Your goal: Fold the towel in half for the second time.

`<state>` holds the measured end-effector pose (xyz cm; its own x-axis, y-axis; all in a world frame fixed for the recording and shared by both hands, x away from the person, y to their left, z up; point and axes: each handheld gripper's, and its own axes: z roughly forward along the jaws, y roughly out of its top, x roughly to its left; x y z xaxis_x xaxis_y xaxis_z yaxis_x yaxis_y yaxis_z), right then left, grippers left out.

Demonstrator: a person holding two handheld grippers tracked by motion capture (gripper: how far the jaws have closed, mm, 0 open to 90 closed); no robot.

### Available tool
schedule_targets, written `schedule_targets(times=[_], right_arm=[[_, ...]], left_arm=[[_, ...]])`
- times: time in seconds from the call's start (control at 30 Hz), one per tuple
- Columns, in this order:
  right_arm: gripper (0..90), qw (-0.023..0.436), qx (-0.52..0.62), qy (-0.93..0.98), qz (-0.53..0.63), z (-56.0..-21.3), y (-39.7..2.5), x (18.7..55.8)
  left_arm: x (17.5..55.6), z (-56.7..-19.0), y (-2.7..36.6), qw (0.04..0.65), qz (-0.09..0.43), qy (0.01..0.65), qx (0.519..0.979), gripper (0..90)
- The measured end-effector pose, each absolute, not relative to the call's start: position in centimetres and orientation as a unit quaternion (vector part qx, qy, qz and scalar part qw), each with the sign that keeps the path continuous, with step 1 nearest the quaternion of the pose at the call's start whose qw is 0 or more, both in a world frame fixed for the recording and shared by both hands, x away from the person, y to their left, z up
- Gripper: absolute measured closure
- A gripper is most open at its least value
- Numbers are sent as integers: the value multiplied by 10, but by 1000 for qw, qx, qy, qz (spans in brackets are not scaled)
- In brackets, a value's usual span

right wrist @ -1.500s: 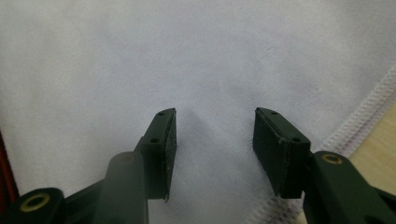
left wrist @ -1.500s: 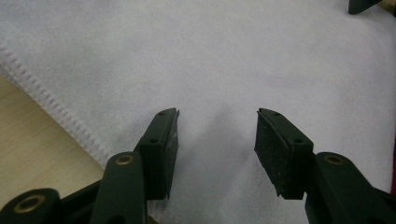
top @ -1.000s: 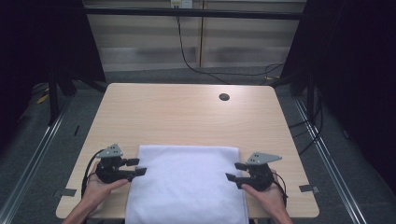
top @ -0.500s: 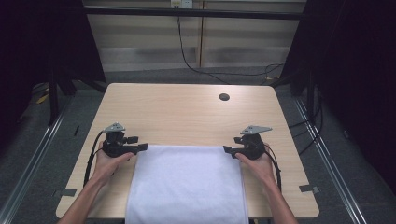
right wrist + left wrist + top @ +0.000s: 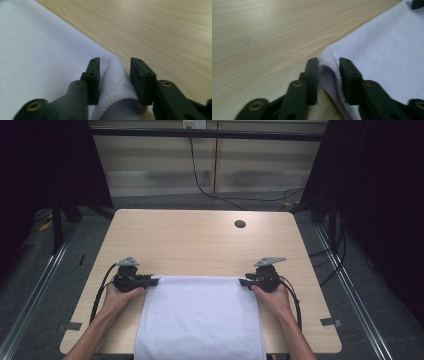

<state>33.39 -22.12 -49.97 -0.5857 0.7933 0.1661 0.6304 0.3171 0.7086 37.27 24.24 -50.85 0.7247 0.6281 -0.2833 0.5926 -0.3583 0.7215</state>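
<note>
Both grippers have carried the towel's [image 5: 200, 317] far edge toward twelve o'clock. Our left gripper [image 5: 328, 75] and right gripper [image 5: 113, 75] each pinch a corner. We judge we're spreading it; next, keep pulling evenly, then release.

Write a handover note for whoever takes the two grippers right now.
Left hand-held gripper: jaws around the far left corner of the white towel, closed on the cloth.
Right hand-held gripper: jaws around the far right corner, the cloth bunched between them.
The towel lies flat on the wooden table, its near edge hanging over the table's near side, its far edge stretched between the two grippers.
Done: both far corners gripped.
Left: probably lift both corners together and fold or spread the towel; keep the far edge taut.
</note>
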Motion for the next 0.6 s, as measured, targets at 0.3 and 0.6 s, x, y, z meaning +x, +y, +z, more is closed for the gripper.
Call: schedule_targets(times=[0.3,0.6], right_arm=[[858,100,442,788,418,-496,-229,330],[862,111,442,764,457,-475,-234,333]], left_arm=[[373,-504,247,458,9,376,805,833],[378,-487,253,496,23,376,782,839]])
